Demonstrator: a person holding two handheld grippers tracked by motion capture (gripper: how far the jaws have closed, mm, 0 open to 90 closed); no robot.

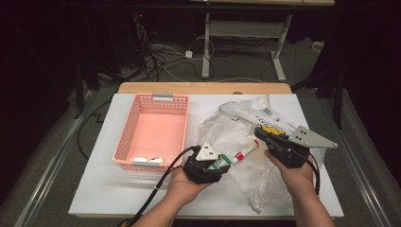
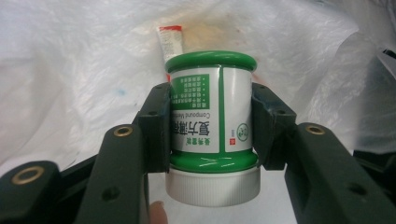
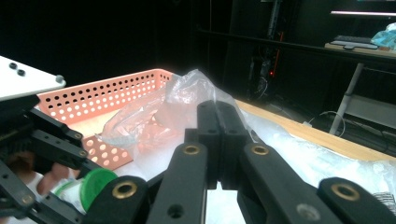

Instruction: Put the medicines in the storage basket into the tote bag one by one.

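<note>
The left gripper [image 1: 226, 166] has its jaws clamped on a small green-and-white jar [image 2: 212, 135], held over the crumpled plastic bag [image 1: 236, 135] just right of the pink basket [image 1: 153, 130]. The jar's white cap points back at the hand, so the label reads upside down in the left gripper view. A red-capped tube [image 1: 244, 152] lies on the bag beyond it, half hidden behind the jar. The right gripper [image 1: 261, 132] is pinched shut on a fold of the bag (how much film is caught, I can't tell).
</note>
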